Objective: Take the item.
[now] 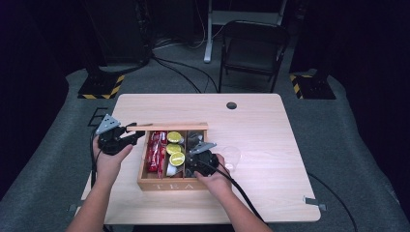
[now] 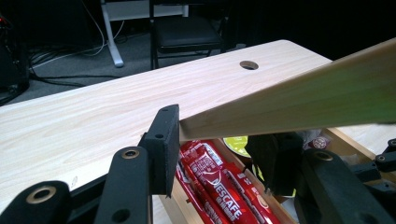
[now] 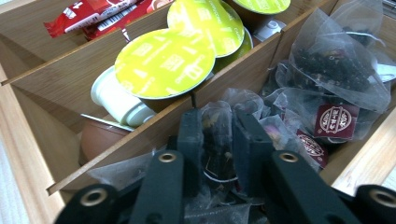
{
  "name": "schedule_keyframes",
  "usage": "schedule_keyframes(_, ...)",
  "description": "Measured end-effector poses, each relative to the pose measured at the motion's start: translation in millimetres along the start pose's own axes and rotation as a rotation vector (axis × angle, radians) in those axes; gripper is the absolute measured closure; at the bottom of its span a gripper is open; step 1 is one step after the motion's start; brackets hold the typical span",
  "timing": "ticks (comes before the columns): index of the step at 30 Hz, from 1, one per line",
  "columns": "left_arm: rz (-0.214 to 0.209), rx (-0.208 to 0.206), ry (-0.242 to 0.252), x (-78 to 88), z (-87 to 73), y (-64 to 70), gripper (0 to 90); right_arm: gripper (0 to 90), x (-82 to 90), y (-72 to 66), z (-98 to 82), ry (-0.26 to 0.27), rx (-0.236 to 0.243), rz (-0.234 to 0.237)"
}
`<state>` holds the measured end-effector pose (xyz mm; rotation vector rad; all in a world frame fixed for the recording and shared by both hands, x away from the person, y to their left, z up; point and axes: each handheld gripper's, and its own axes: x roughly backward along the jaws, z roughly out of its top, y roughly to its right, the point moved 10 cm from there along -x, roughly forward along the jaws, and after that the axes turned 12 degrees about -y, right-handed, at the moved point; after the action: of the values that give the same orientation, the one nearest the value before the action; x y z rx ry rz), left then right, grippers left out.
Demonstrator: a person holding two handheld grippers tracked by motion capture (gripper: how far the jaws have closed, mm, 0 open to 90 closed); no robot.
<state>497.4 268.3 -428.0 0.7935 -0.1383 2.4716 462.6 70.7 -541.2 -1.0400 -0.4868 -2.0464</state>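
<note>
A wooden tea box point(image 1: 167, 184) stands on the table with its lid point(image 1: 169, 127) raised. My left gripper point(image 1: 137, 136) reaches the lid's left end. In the left gripper view the lid point(image 2: 303, 93) rests against the left finger point(image 2: 164, 140) and passes over the right one; my left gripper point(image 2: 217, 140) stays open, with red sachets point(image 2: 219, 186) seen through the gap. My right gripper point(image 1: 194, 166) is down in the box's right compartment. Its jaws point(image 3: 218, 126) are shut on a clear mesh tea bag point(image 3: 217, 140).
Yellow-lidded capsules point(image 3: 161, 63) and a white capsule point(image 3: 119, 100) fill the middle compartment, and red sachets point(image 1: 155, 151) the left one. More tea bags point(image 3: 336, 70) lie beside the held one. A clear plastic piece point(image 1: 231, 155) lies right of the box. A folding chair point(image 1: 251, 46) stands beyond the table.
</note>
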Motion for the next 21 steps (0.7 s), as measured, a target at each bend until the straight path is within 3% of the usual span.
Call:
schedule_keyframes(7, 0.006, 0.001, 0.006, -0.4, 0.3, -0.1, 54.1, 80.7, 2.6, -4.3, 0.9, 0.005, 0.009, 0.024)
schedule_keyframes(21, 0.004, 0.001, 0.005, -0.4, 0.2, 0.0, 54.1, 81.3, 28.8, 0.9, 12.1, 0.102, -0.021, 0.029)
